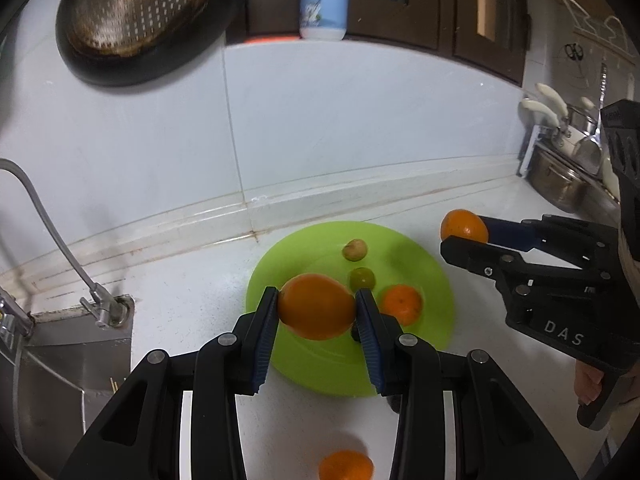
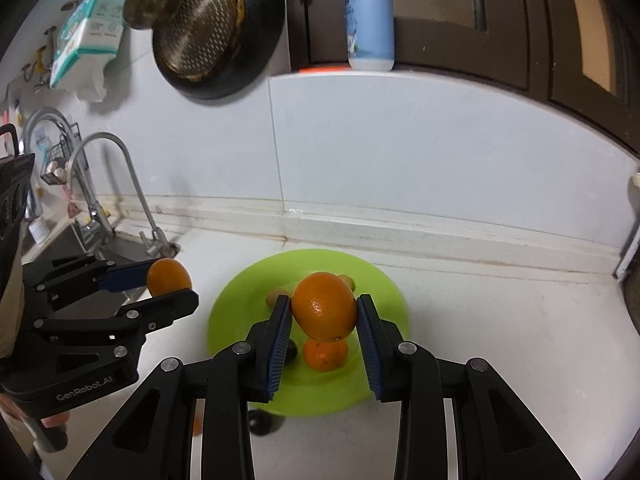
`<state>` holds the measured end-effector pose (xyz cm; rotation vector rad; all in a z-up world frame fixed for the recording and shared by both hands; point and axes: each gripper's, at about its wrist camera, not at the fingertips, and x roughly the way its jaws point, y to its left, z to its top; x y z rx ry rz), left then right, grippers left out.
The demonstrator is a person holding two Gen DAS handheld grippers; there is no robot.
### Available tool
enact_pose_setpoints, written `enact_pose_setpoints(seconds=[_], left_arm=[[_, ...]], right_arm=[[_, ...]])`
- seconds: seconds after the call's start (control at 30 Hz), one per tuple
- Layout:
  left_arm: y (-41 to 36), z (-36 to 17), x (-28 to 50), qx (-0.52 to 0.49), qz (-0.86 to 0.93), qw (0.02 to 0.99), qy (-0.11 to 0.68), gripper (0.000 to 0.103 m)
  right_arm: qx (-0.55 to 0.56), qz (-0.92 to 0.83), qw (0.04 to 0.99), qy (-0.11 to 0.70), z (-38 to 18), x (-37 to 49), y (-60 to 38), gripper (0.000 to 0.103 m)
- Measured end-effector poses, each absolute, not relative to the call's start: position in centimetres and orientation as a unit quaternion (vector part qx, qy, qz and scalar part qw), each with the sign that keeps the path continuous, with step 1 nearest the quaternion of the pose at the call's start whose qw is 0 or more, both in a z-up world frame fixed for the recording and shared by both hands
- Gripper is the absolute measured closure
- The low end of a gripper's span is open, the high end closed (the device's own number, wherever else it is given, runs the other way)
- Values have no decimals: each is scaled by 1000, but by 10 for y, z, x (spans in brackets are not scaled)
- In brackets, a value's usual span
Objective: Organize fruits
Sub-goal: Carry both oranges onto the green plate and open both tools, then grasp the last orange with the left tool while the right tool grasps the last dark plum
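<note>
Both hand-held grippers are angling downward over the tabletop (image 1: pixel 168 320). The left hand-held gripper (image 1: pixel 317 306) is clamping an orange (image 1: pixel 316 306) above the green plate's (image 1: pixel 432 276) near edge, hiding part of a dark fruit behind its finger. The right hand-held gripper (image 2: pixel 324 314) is gripping a second orange (image 2: pixel 324 308) over the plate, covering small fruits lying there.

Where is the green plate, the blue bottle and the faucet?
green plate (image 1: pixel 432 280): left wrist view, bare right rim.
blue bottle (image 2: pixel 370 24): right wrist view, label middle.
faucet (image 2: pixel 132 184): right wrist view, curved pipe.
</note>
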<state>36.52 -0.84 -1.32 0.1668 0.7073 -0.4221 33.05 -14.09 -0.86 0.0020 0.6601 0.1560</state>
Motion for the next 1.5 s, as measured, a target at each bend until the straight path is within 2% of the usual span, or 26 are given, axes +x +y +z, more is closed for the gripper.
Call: enact_pose_setpoints(seconds=[0.37, 0.77, 0.83, 0.87, 0.93, 1.07, 1.5], left_arm=[[-18, -47, 406, 80, -208, 891, 396, 65], [-33, -78, 422, 93, -207, 869, 441, 64], [-34, -77, 422, 96, -202, 870, 439, 61], [-34, -77, 423, 96, -201, 871, 438, 57], [-33, -73, 420, 97, -194, 876, 431, 54], [-32, -61, 411, 101, -179, 887, 413, 48], [-16, -12, 358, 89, -156, 916, 359, 37]], right_arm=[[-2, 75, 920, 384, -54, 388, -149, 69], [24, 75, 901, 426, -81, 411, -163, 69], [27, 74, 900, 429, -82, 412, -163, 67], [27, 74, 899, 430, -81, 412, -163, 60], [21, 71, 902, 424, -79, 410, -162, 56], [20, 69, 906, 418, -72, 402, -163, 56], [26, 86, 928, 362, -26, 348, -155, 56]])
